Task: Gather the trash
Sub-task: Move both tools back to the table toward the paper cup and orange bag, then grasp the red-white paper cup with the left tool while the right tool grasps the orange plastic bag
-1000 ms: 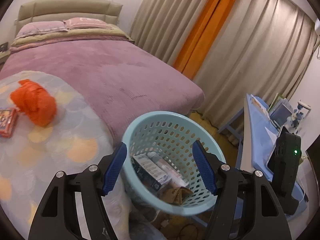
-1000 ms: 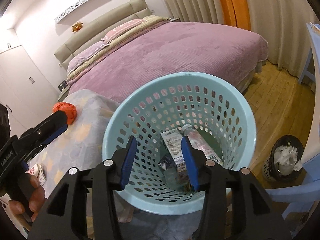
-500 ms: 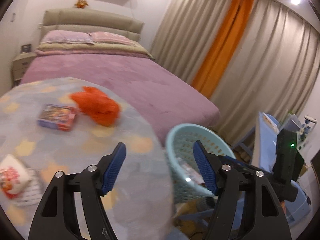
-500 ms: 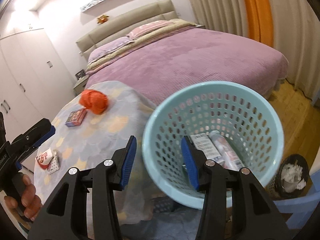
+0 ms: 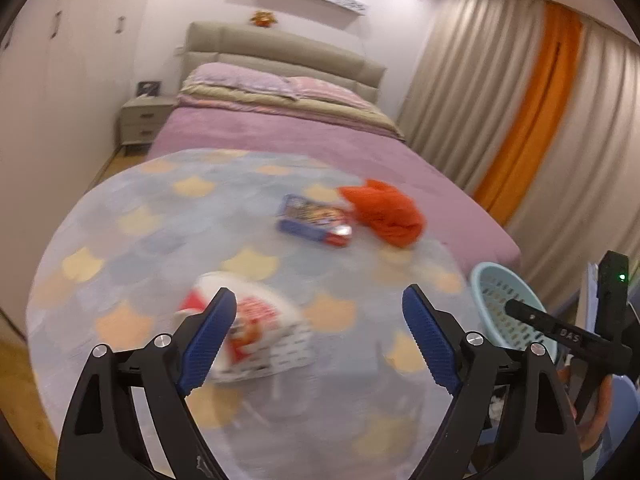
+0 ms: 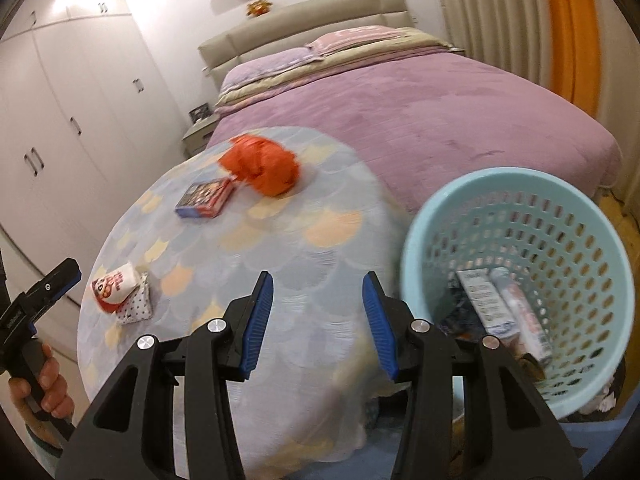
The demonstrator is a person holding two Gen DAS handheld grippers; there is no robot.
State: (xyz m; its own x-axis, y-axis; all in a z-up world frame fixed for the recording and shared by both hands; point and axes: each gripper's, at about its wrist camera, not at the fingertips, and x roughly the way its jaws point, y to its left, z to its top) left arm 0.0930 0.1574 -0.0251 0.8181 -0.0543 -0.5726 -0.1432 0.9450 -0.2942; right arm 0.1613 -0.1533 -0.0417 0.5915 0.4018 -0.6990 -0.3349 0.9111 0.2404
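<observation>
Orange bag (image 6: 262,168), pale blue perforated basket (image 6: 520,184), scallop-patterned tablecloth (image 6: 280,240).

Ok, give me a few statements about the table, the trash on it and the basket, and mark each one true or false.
1. Both the left gripper and the right gripper are open and hold nothing. True.
2. The crumpled orange plastic bag lies inside the light blue perforated plastic basket. False: it lies on the round table with the scale-patterned cloth, beside the flat blue and red printed box.
3. The basket already holds some packaging, including a white carton. True.
4. The red and white snack packet sits at the far edge of the table, next to the bed. False: it lies at the near left side in the right wrist view.
</observation>
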